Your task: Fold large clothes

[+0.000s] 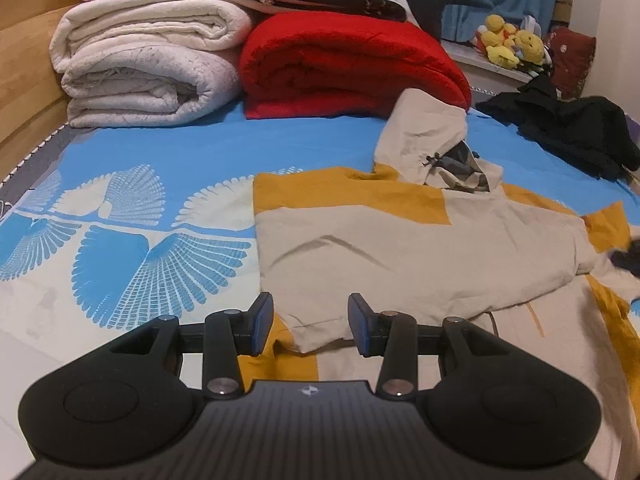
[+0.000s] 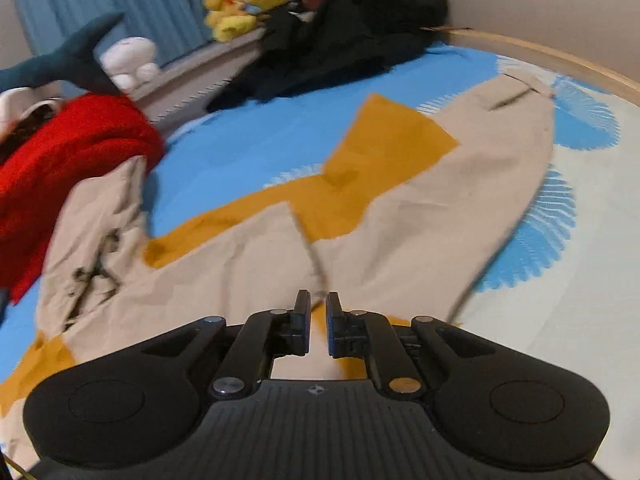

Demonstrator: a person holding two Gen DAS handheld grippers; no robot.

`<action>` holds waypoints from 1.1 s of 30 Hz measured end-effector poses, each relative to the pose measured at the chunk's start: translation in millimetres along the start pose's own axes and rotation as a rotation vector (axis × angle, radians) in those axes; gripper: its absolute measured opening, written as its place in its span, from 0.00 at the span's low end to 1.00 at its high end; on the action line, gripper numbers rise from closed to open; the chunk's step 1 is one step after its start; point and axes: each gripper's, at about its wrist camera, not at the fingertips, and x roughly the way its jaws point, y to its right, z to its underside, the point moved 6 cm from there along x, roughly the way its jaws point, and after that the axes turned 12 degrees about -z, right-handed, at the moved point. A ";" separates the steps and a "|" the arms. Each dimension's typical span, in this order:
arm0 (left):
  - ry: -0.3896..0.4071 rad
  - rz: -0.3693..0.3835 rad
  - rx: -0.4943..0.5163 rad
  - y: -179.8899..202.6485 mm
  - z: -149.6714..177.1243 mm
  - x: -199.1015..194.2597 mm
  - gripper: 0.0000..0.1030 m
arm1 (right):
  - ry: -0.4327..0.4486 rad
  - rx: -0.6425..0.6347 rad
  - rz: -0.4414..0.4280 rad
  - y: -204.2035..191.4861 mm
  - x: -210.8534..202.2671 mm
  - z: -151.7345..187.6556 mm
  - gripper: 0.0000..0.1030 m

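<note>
The hoodie looks soft and limp; grip a folded edge. Left gripper is released; right gripper is nearly closed, perhaps pinching cloth.

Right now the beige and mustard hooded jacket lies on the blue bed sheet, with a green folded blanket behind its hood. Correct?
Not quite. The folded blanket behind the hood is red, not green, as the left wrist view shows. The beige and mustard jacket does lie on the blue bed sheet.
</note>
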 end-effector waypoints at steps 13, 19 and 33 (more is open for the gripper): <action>-0.030 0.011 -0.007 3.0 2.8 5.0 0.44 | -0.238 -0.118 -0.054 -26.8 60.4 30.5 0.36; -0.034 0.023 -0.002 7.1 5.9 0.0 0.44 | -0.157 -0.166 -0.092 -4.1 -3.1 9.9 0.36; -0.008 0.087 0.148 83.6 26.7 -10.9 0.45 | 0.030 0.017 0.122 225.3 -61.7 -114.4 0.23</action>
